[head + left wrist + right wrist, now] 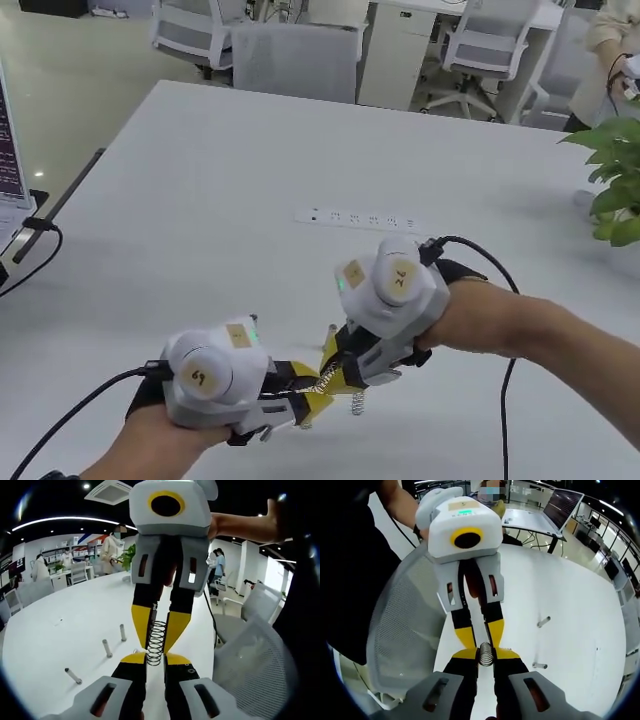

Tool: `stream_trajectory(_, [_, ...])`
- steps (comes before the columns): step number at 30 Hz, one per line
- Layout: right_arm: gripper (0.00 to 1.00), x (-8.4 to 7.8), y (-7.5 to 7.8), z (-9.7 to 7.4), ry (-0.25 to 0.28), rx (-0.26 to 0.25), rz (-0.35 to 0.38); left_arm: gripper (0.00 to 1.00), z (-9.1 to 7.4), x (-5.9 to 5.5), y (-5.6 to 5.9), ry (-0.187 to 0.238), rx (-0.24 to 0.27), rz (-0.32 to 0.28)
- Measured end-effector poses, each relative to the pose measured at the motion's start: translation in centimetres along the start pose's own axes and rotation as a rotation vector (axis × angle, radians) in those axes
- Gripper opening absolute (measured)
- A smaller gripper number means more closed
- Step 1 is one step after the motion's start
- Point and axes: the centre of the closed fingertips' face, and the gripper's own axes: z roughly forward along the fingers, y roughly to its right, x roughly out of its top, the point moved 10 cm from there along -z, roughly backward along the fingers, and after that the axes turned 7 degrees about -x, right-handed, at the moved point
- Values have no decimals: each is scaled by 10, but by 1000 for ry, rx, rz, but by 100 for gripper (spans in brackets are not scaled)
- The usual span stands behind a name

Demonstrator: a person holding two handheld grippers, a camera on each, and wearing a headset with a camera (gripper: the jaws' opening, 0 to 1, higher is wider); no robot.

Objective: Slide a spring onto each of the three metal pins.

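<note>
A steel spring (pixel 156 642) is held in the air between both grippers, which face each other tip to tip. My left gripper (pixel 156 658) is shut on the spring's near end. My right gripper (pixel 486 654) is shut on the other end, where the spring (pixel 486 654) shows end-on. In the head view the spring (pixel 325 378) bridges the yellow tips of the left gripper (pixel 312 398) and right gripper (pixel 345 372). Three bare metal pins (pixel 107 648) stand on the white table to the left of the jaws. A second short coil (pixel 357 402) stands under the right gripper.
A white power strip (pixel 355 218) lies on the table (pixel 200 200) beyond the grippers. A green plant (pixel 615 180) is at the right edge and a laptop (pixel 8 160) at the left edge. Office chairs (pixel 300 60) stand behind the table. Cables trail from both grippers.
</note>
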Motion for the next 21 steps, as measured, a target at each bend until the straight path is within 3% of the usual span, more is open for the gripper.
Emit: stream_trajectory(21, [8,-18,5,-2,-14,-45,62,12,-21,-17,-5,-6,73,-67])
